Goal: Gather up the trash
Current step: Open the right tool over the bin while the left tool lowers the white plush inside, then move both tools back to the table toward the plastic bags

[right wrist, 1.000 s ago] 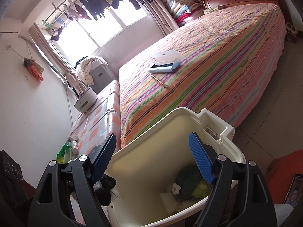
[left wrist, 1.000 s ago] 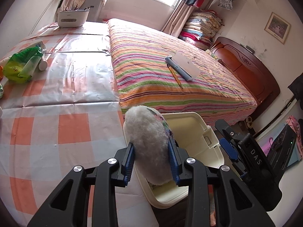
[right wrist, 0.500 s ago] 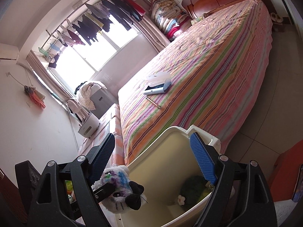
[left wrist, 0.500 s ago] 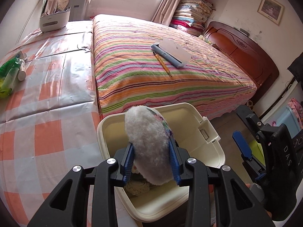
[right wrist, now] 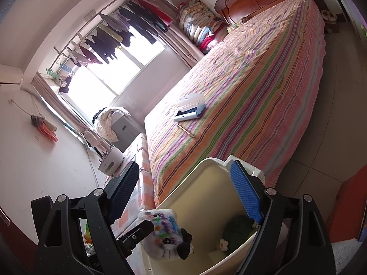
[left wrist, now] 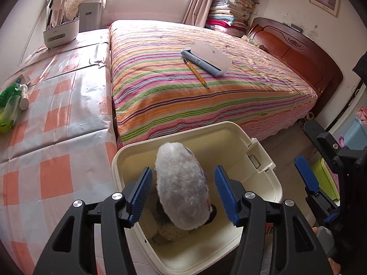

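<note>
- Cream bin (left wrist: pixel 263 160) stands at the striped bed's (left wrist: pixel 206 91) foot; fluffy toy (left wrist: pixel 183 192) hangs over its opening
- Left gripper (left wrist: pixel 183 194) released, pads apart beside the toy
- Right gripper (right wrist: pixel 188 197) spread wide, grasping nothing, above the bin

Pencil (left wrist: pixel 197 73) (yellow) on striped bed (left wrist: pixel 183 96)

Plush toy (left wrist: pixel 183 190) fills the bin (left wrist: pixel 263 158) mouth between parted jaws; bed (left wrist: pixel 206 87) crowds beyond
</note>
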`<state>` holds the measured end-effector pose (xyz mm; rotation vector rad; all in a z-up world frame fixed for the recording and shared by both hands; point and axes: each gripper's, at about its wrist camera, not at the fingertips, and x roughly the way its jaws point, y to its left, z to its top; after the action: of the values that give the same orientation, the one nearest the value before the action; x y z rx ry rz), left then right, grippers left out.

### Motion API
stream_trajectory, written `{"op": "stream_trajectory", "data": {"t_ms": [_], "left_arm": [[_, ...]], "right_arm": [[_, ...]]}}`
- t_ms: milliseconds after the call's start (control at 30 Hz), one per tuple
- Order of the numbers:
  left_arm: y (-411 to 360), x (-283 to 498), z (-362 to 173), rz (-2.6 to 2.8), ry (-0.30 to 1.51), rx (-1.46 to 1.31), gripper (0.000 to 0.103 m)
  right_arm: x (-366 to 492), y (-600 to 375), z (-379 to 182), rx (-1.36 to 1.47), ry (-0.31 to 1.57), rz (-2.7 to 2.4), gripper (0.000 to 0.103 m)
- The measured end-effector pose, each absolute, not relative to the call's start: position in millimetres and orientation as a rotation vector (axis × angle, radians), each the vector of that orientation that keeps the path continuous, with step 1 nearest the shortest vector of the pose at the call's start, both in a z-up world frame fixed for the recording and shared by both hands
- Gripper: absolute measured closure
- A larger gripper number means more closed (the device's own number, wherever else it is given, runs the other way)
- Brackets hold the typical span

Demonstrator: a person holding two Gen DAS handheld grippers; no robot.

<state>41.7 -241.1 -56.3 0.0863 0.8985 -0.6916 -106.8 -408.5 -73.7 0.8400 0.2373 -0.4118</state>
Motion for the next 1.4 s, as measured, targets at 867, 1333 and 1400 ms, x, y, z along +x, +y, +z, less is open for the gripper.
{"op": "stream_trajectory", "data": {"t_ms": [867,1333,1400], "left_arm": [[-174.2,34.1,-39.9,-0.628,0.884,0.011,0.025],[-109.7,48.7,-29.0,-0.549,0.832,0.002,0.025],[-98.0,54.3,-28.3,-0.532,0.825,-0.008,0.025]], "right_arm": [[-78.8,-379.8,-73.6,0.777,0.339,-0.352,0.021],[-48.1,-341.1,-77.2,0.703,0.422,-0.287,0.021],[-43.7,-335.0,-77.4,0.69,0.432,-0.277,0.021]]}}
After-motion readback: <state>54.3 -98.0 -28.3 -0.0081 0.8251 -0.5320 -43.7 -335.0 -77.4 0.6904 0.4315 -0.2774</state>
